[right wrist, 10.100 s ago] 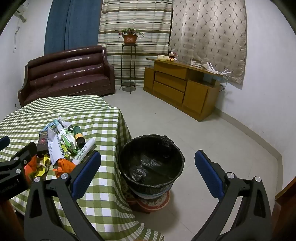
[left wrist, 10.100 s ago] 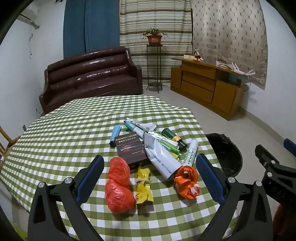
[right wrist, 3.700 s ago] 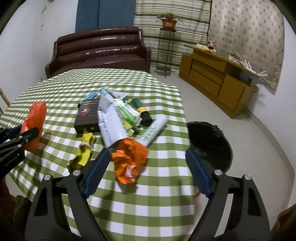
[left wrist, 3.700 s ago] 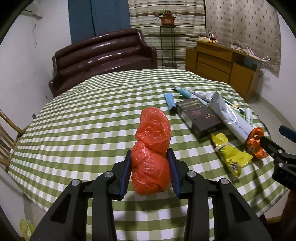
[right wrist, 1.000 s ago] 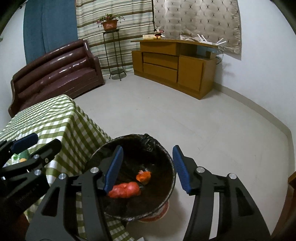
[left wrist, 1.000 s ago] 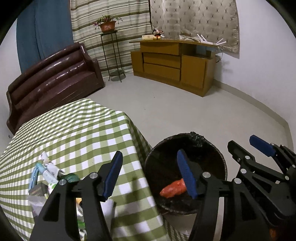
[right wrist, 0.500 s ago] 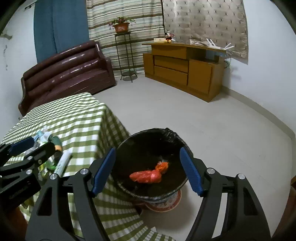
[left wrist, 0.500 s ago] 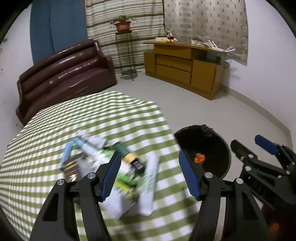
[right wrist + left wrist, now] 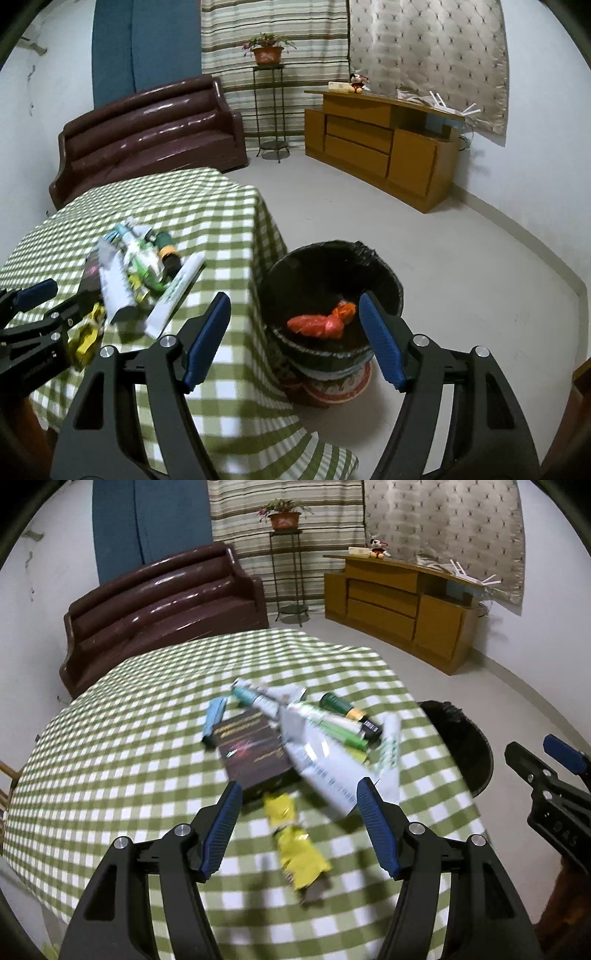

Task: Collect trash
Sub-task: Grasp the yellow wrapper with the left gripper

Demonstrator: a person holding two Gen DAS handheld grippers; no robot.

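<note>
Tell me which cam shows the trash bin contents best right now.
Right wrist. It looks down into the trash bin, where the red bag and the orange bag lie inside. Left wrist catches only the bin's dark rim past the table edge; the contents are hidden.

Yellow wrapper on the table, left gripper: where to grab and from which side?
Grip the yellow wrapper across its crumpled, narrow far part, coming down from above. It lies flat, lengthwise along the left gripper axis, so the open jaws already straddle its width; the dark box crowds its far end.

Before us, wrappers (image 9: 295,843) and box (image 9: 255,753) on table (image 9: 110,768); bin (image 9: 332,273) right of it, bags (image 9: 317,326) inside.
</note>
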